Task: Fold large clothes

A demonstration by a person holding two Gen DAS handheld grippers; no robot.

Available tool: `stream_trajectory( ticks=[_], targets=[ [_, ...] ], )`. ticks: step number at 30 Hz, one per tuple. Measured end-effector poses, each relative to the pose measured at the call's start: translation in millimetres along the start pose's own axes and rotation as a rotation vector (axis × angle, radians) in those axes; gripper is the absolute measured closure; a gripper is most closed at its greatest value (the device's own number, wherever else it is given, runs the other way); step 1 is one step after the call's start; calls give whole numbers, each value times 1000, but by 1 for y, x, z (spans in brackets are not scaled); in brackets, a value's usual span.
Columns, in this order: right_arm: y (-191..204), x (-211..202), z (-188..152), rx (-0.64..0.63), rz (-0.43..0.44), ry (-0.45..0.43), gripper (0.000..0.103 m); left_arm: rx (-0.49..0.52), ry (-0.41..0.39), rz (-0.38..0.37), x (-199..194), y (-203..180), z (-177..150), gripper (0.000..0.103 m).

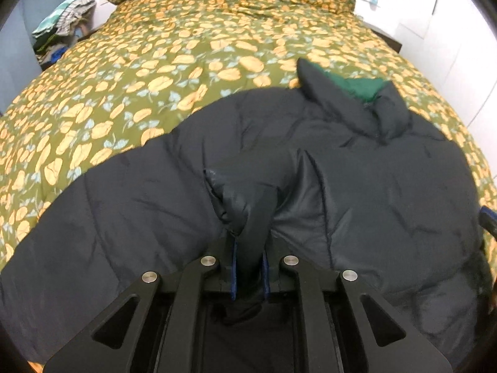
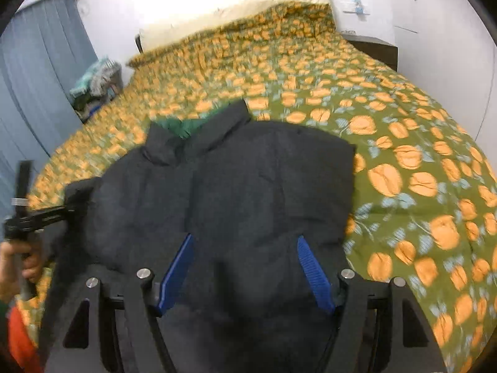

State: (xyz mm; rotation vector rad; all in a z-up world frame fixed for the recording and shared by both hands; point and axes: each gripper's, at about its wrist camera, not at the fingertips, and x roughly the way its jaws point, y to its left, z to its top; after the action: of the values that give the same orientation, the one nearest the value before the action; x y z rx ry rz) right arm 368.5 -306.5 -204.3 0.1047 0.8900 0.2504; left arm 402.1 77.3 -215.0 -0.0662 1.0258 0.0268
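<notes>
A dark navy puffer jacket (image 1: 357,192) with a green lining at the collar (image 1: 357,87) lies spread on the bed. My left gripper (image 1: 250,248) is shut on a pinched fold of the jacket's fabric near its left edge. In the right wrist view the same jacket (image 2: 248,180) lies below my right gripper (image 2: 245,267), whose blue pads (image 2: 177,273) stand wide apart over the jacket's lower part, holding nothing. The left gripper (image 2: 59,211) and the hand holding it show at the jacket's left side.
The bed (image 1: 155,71) carries a green quilt with orange flowers. A pile of clothes (image 1: 62,21) sits beside the bed at the far left. A dark bedside table (image 2: 372,46) stands at the far right by the white wall. Blue curtains (image 2: 37,62) hang at the left.
</notes>
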Motion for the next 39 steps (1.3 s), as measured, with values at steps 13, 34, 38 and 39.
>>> stream_trajectory(
  ticks=[13, 34, 38, 39],
  targets=[
    [8, 42, 23, -61, -64, 137, 33, 10, -39, 11, 28, 2, -16, 85],
    [-7, 114, 41, 20, 24, -93, 7, -34, -98, -14, 33, 5, -29, 80],
    [-2, 120, 44, -3, 63, -61, 0, -45, -98, -32, 33, 9, -29, 80],
    [2, 121, 43, -13, 48, -60, 0, -48, -98, -37, 33, 10, -29, 80]
  ],
)
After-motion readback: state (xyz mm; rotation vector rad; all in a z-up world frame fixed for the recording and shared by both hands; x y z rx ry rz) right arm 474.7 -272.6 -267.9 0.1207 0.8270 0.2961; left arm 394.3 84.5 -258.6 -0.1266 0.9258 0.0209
